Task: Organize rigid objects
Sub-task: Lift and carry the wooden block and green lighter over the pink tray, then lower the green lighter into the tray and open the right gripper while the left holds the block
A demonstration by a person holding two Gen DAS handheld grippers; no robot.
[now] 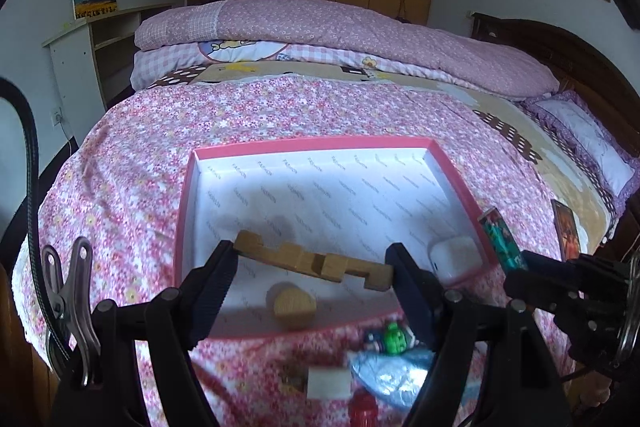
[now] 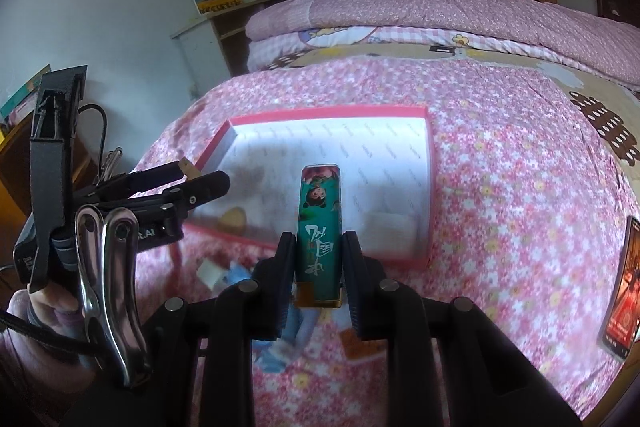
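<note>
A shallow pink box [image 1: 312, 143] with white lining lies on the flowered bedspread. Inside rest a round wooden piece [image 1: 294, 307] and a white case [image 1: 456, 261]. My left gripper [image 1: 314, 257] is shut on a notched wooden block [image 1: 312, 261], held by its two ends above the box's near part. My right gripper [image 2: 319, 239] is shut on a tall green tin [image 2: 320, 227] with a cartoon figure, upright over the box's near edge [image 2: 240, 241]. In the left wrist view the right gripper [image 1: 520, 267] and the tin [image 1: 500, 239] hang just right of the box.
Loose items lie on the bedspread in front of the box: a green toy [image 1: 394, 337], a blue foil bag [image 1: 392, 375], a white cube [image 1: 328, 381]. A flat red card or phone [image 2: 620, 287] lies to the right. Folded quilts [image 1: 340, 27] fill the bed's far side.
</note>
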